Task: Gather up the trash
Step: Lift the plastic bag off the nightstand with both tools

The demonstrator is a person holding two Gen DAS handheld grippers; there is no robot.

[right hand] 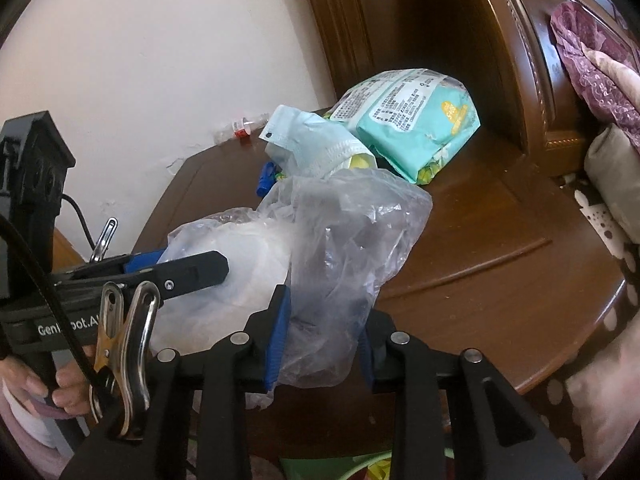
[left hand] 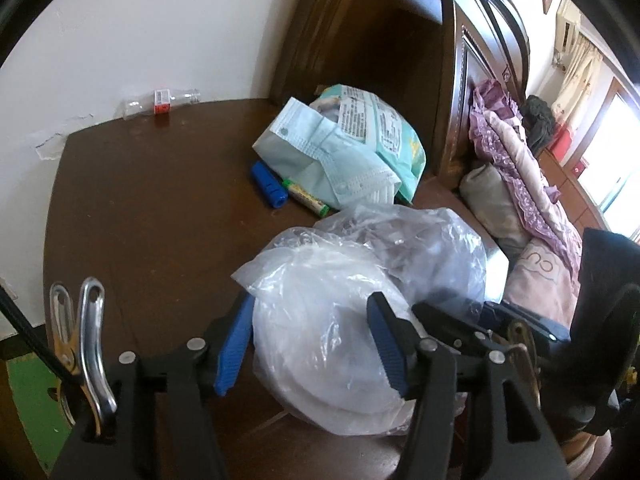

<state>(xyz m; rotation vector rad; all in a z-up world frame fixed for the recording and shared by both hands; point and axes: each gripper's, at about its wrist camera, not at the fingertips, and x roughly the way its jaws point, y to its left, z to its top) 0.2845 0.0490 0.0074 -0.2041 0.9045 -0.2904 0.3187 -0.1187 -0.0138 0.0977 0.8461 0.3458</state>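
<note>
A clear plastic bag [left hand: 340, 320] holding stacked white round lids or plates lies at the front of a dark wooden bedside table [left hand: 152, 208]. My left gripper [left hand: 312, 344] has its blue pads on both sides of the white stack inside the bag. My right gripper [right hand: 320, 344] pinches the loose crumpled end of the same bag [right hand: 340, 248]. The left gripper also shows in the right wrist view [right hand: 188, 272], pressed on the white stack. Behind lie a pale blue face mask [left hand: 320, 156], a green wipes pack [left hand: 380, 120], a blue cap [left hand: 269, 184] and a small tube [left hand: 306, 196].
An empty clear bottle [left hand: 160, 102] with a red label lies at the table's back edge by the white wall. A dark wooden headboard [left hand: 472, 80] rises at the right, with pillows and a purple quilt [left hand: 516, 160] on the bed beyond.
</note>
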